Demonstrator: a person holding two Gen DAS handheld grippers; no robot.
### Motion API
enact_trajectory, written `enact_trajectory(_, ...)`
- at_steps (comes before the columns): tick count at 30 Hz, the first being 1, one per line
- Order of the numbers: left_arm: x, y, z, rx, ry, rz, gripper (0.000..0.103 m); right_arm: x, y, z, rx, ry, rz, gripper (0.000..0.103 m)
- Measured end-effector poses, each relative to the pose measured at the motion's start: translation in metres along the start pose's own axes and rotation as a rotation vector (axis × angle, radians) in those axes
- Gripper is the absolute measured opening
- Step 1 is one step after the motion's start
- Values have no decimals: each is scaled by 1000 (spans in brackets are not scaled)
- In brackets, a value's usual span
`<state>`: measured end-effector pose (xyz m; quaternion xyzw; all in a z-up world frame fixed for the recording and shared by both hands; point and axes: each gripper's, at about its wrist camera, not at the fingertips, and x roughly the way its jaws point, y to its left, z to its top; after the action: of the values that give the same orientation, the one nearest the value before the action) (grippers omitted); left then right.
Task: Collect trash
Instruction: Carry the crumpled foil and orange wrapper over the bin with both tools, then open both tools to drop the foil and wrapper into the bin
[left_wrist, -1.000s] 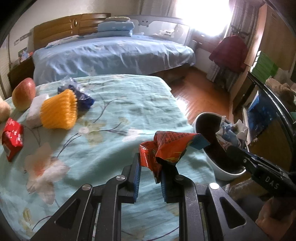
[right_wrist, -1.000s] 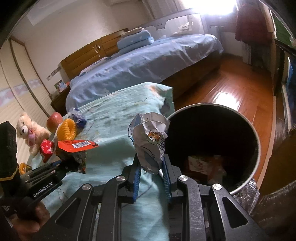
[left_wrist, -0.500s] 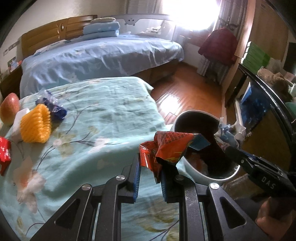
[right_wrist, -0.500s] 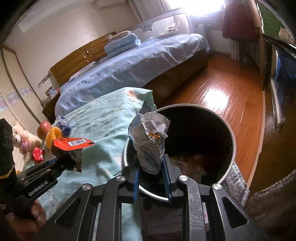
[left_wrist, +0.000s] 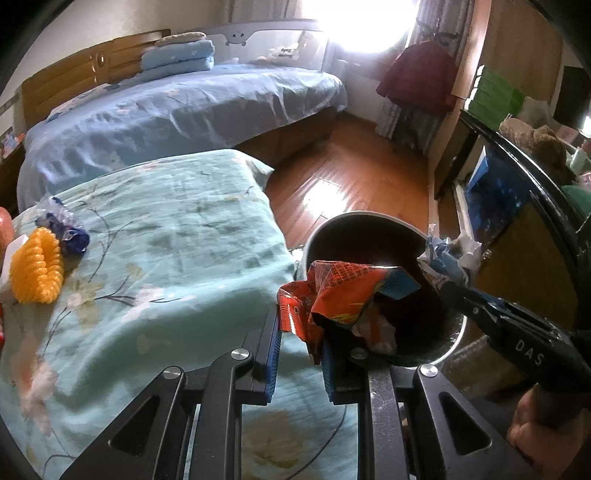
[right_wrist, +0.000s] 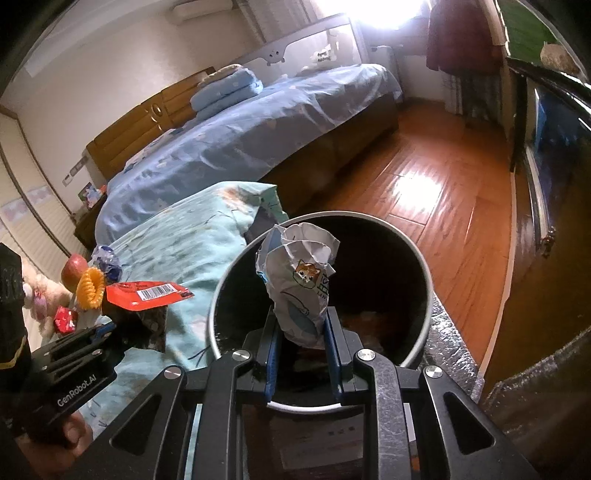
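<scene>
Left gripper (left_wrist: 300, 354) clenches a light, crinkly red wrapper (left_wrist: 334, 295) by its crumpled edge; right gripper (right_wrist: 301, 354) pinches a soft white packet (right_wrist: 301, 288) low down; both likely drop freely.

Crumpled wrappers (left_wrist: 343, 295) (right_wrist: 301, 284) over round bin (right_wrist: 424, 266)

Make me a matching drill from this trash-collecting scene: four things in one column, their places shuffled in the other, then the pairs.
Things:
1. red wrapper
2. white cat-print wrapper
3. yellow foam net
4. folded blue quilt

Places:
A. on the far blue bed
B. in the right claw
C. lying on the teal bedspread
D. in the left claw

Pairs: 1-D, 2-B, 3-C, 4-A
</scene>
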<state>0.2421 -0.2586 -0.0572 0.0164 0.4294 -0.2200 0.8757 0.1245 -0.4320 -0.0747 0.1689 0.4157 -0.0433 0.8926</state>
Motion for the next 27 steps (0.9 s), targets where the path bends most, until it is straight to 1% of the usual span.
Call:
enact_trajectory(6, 10, -10, 5, 17, 11, -5, 18, 3, -10, 3, 13, 8, -5, 22)
enact_trajectory(13, 22, -18, 11, 25, 21, -1, 19, 11, -13, 7, 12, 19, -10, 22)
enact_trajectory(22, 34, -25, 18, 36, 40, -4, 21, 18, -25, 11, 38, 33, -12, 23)
enact_trajectory(23, 35, -26, 18, 38, 43, -5, 21, 19, -25, 12, 40, 34, -11, 23)
enact_trajectory(25, 35, -27, 19, 39, 44, -6, 25, 19, -27, 13, 44, 37, -13, 26)
enact_trajectory(26, 35, -27, 19, 39, 46, -7, 29, 20, -27, 14, 47, 38, -14, 26)
enact_trajectory(27, 35, -27, 20, 40, 46, -9, 29, 20, -28, 15, 53, 40, -13, 28)
